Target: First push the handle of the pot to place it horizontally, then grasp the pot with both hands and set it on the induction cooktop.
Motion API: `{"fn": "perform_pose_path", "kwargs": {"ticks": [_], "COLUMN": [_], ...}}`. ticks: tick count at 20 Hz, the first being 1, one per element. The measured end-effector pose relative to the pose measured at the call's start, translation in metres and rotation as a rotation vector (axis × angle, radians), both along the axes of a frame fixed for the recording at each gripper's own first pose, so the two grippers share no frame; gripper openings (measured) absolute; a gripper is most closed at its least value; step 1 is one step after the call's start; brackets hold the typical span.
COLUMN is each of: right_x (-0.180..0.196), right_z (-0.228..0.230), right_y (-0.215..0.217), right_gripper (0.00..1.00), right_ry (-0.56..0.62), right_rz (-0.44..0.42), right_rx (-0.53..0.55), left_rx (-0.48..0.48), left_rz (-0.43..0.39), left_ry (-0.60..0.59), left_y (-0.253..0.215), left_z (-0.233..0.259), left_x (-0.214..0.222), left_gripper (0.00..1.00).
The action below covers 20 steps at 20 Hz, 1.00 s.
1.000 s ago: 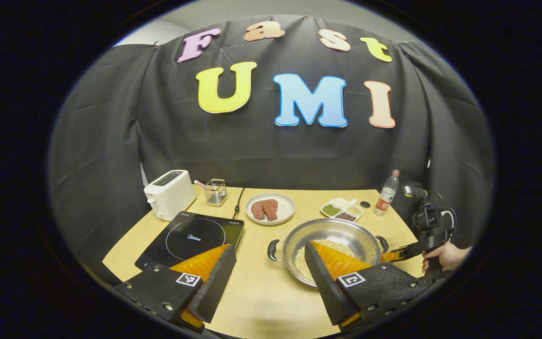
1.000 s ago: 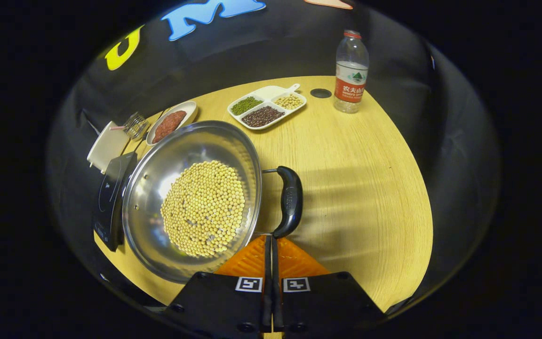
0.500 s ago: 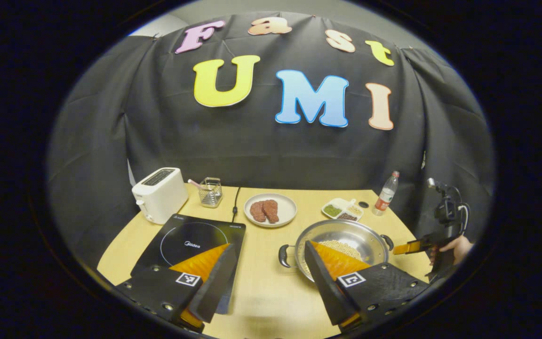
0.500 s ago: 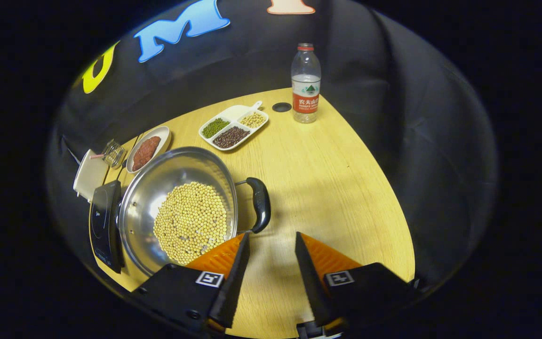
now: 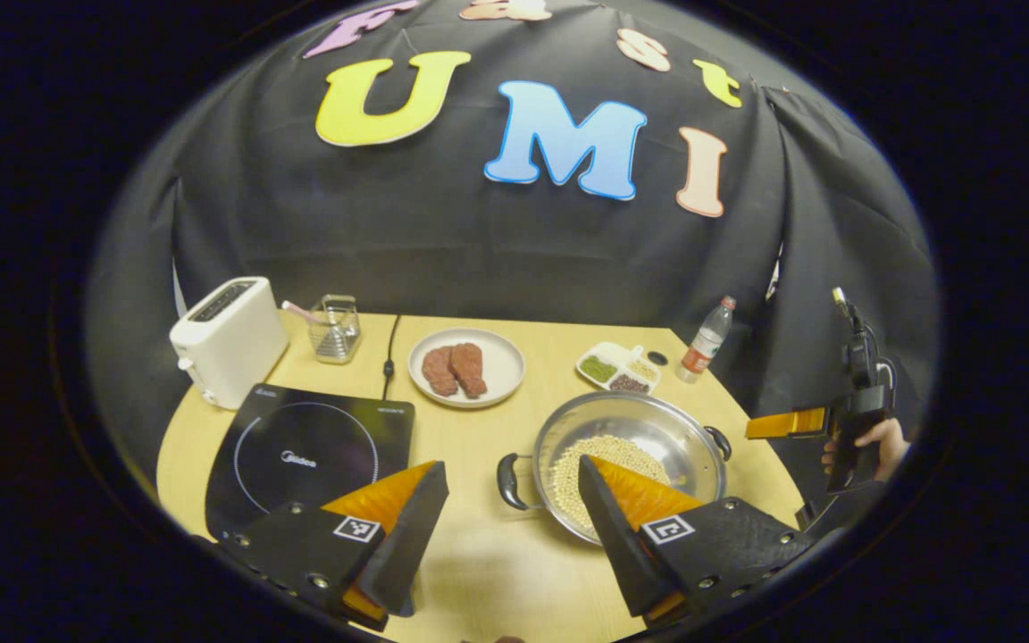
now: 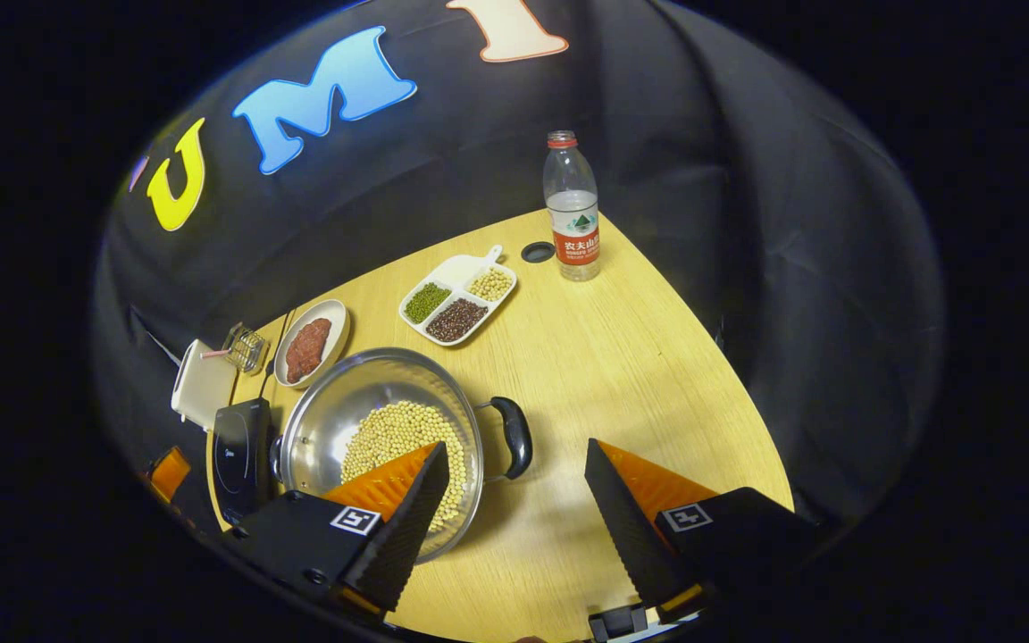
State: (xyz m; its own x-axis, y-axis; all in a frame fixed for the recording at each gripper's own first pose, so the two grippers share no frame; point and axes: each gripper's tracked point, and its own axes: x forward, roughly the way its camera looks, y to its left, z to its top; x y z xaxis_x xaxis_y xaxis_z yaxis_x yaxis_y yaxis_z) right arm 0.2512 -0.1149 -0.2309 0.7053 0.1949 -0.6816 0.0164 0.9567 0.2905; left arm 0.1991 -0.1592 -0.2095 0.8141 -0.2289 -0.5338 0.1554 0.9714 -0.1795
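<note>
Pot (image 5: pixel 626 451) of beans (image 6: pixel 398 438) on table (image 6: pixel 622 357), just right of induction cooktop (image 5: pixel 305 451), not on it; both handles level. Left gripper (image 5: pixel 510 500) fingers spread wide, above table before pot's left handle (image 5: pixel 507 480), apparently not touching; right gripper (image 6: pixel 510 487) fingers wide apart, holding nothing, right handle (image 6: pixel 514 436) between and beyond them.

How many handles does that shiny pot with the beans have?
2: one handle on the pot side facing the cooktop, and the other handle on the opposite side, toward the water bottle.
</note>
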Motion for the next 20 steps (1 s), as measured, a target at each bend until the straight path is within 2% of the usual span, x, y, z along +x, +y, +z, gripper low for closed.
{"fn": "perform_pose_path", "kwargs": {"ticks": [1,2,3,5,8,9,10,11,20], "right_x": [0.005,0.009,0.011,0.017,0.025,0.027,0.03,0.034,0.037], "right_z": [-0.002,-0.006,-0.012,-0.025,-0.044,-0.049,-0.054,-0.059,-0.098], "right_y": [0.004,0.006,0.009,0.013,0.015,0.017,0.016,0.014,0.036], "right_gripper": [0.98,0.98,0.98,0.98,0.98,0.98,0.98,0.98,0.98], "right_ry": [0.003,0.012,0.021,0.039,0.061,0.066,0.067,0.061,0.129], "right_rz": [0.009,0.019,0.033,0.067,0.11,0.122,0.13,0.135,0.203], "right_rx": [0.002,0.002,-0.001,-0.031,-0.062,-0.062,-0.075,-0.092,-0.045], "left_rx": [-0.019,-0.031,-0.039,-0.053,-0.059,-0.061,-0.059,-0.048,-0.128], "left_rz": [-0.009,-0.017,-0.026,-0.034,-0.024,-0.023,-0.022,-0.021,0.014], "left_ry": [0.03,0.057,0.095,0.145,0.221,0.239,0.256,0.279,0.373], "left_y": [-0.007,-0.013,-0.018,-0.026,-0.029,-0.029,-0.03,-0.029,-0.039], "left_z": [-0.012,-0.024,-0.039,-0.065,-0.102,-0.112,-0.121,-0.131,-0.172], "left_x": [0.006,0.011,0.014,0.027,0.041,0.047,0.051,0.052,0.063], "left_gripper": [0.87,0.9,0.87,0.9,0.88,0.9,0.87,0.9,0.9]}}
